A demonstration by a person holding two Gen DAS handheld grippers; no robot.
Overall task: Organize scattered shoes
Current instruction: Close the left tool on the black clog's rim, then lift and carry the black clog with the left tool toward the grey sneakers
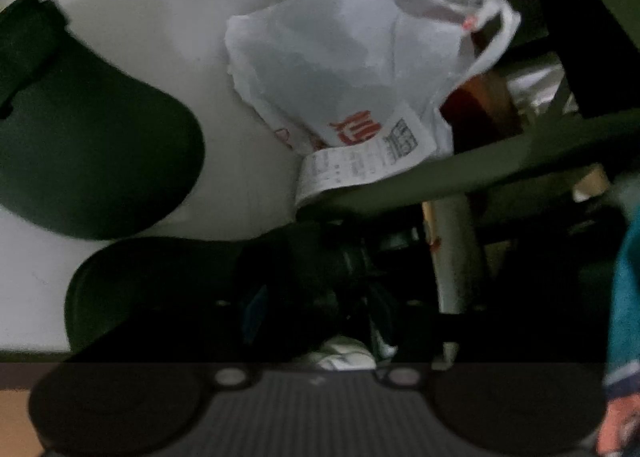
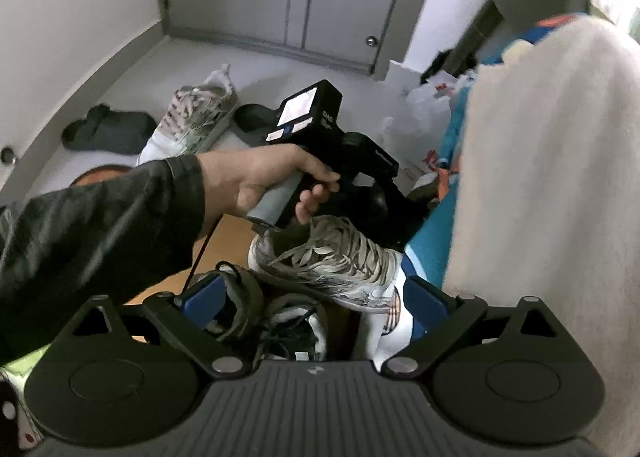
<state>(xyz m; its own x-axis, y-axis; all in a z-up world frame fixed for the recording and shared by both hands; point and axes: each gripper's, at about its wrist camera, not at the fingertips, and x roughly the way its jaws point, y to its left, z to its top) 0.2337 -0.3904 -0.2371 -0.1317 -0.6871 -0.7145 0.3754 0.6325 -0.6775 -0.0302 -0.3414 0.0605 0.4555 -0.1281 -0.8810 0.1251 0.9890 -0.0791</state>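
On the grey floor (image 2: 132,69), a slide sandal (image 2: 108,131) and a laced sneaker (image 2: 192,121) lie scattered. Nearer, another sneaker (image 2: 332,261) sits beyond the right claw (image 2: 320,293), which stands open and empty. The left claw's (image 2: 384,213) state is unclear; reaching low, it could snag the laces.

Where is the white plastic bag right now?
In the left wrist view, the white plastic bag lies on the floor, upper centre, right of a dark slipper.
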